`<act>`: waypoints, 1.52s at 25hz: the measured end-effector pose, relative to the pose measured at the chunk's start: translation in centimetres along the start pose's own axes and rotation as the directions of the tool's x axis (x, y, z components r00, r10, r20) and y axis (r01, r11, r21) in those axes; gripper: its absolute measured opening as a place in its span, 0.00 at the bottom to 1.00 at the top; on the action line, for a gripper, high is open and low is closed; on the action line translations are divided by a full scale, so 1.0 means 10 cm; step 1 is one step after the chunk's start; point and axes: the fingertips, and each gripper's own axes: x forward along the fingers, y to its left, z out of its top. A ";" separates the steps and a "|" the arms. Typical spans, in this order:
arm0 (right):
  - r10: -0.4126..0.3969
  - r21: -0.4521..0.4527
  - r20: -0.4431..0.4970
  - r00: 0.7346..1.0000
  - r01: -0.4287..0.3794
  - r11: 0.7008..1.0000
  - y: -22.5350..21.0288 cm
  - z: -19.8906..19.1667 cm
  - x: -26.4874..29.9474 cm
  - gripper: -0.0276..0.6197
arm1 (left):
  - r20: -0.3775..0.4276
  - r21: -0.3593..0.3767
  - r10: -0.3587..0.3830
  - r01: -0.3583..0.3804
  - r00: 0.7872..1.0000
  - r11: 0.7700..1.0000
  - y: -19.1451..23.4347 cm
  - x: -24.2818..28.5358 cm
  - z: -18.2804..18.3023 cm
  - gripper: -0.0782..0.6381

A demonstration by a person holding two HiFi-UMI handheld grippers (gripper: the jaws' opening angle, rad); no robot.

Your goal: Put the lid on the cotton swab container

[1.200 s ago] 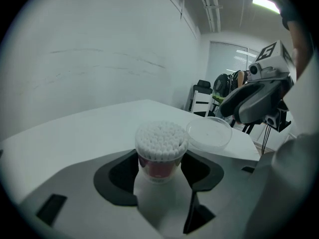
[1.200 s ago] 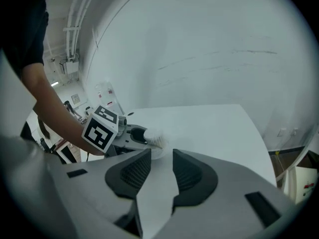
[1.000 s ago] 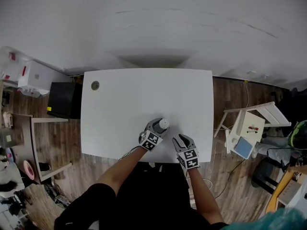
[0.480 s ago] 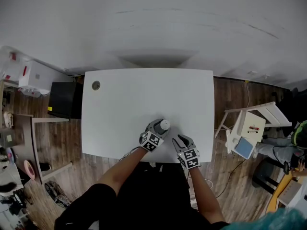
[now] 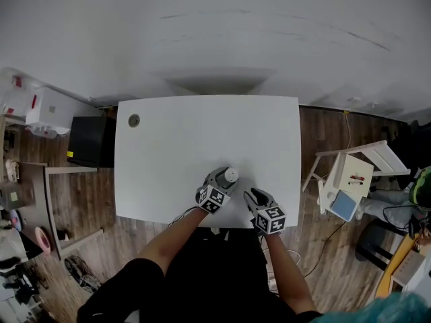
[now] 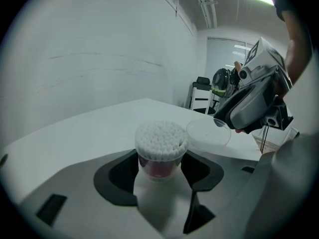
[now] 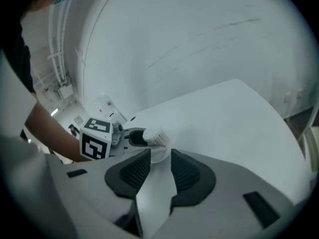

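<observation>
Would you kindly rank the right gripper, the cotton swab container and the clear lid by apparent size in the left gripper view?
1. right gripper
2. cotton swab container, nearest the camera, which enlarges it
3. lid, seen at a slant, so it looks flattened

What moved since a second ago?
Only the right gripper moved: its back end swung a little to the person's right, with the lid in its jaws beside the container. The left gripper kept hold of the container in the same spot on the table. The lid is not on yet.
</observation>
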 end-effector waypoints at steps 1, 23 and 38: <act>0.013 0.066 0.011 1.000 -0.014 0.998 -0.02 -0.01 0.00 0.25 | -0.001 -0.004 0.003 -0.003 1.000 1.000 0.00 0.00 0.00 0.49; 0.032 0.430 0.125 0.992 -0.083 0.899 -0.28 0.24 0.00 0.16 | -0.006 0.060 -0.017 0.018 1.000 0.998 -0.15 -0.19 -0.12 0.49; 0.022 0.367 0.078 0.997 -0.049 0.929 -0.31 0.29 0.03 0.16 | 0.026 0.151 -0.091 0.086 0.996 0.985 -0.12 -0.12 0.03 0.49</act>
